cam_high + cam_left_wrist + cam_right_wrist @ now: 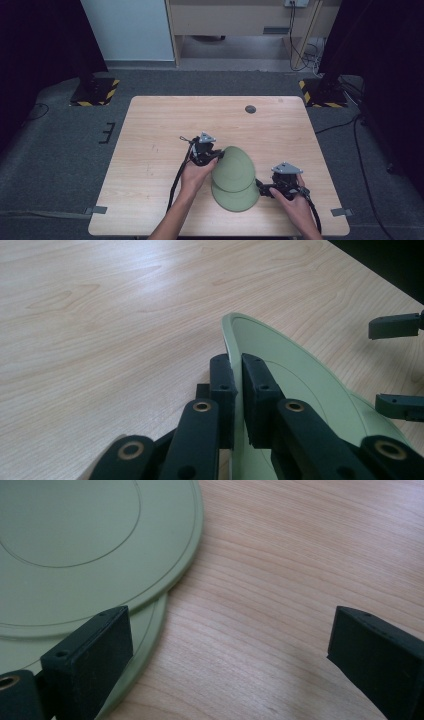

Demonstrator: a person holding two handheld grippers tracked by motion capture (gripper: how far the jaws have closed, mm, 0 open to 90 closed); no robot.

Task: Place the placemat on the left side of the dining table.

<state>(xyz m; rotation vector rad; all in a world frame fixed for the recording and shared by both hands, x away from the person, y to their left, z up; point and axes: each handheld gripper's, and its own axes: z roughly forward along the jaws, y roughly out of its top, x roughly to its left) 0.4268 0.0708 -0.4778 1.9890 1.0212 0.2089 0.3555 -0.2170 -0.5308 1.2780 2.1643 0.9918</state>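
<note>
Wooden surface bears two green plates; lower plate flat near front edge; upper plate tilted on it, rim clenched in left claw; right claw released beside stack; separating begun, placing left

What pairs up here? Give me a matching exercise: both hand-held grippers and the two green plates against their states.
Things:
1. left hand-held gripper
2. right hand-held gripper
3. upper green plate
4. lower green plate

States:
A. lies flat on the table
B. jaws wide apart, nothing between them
C. tilted, one edge lifted
D. jaws clamped on a plate rim

Pairs: 1-D, 2-B, 3-C, 4-A
</note>
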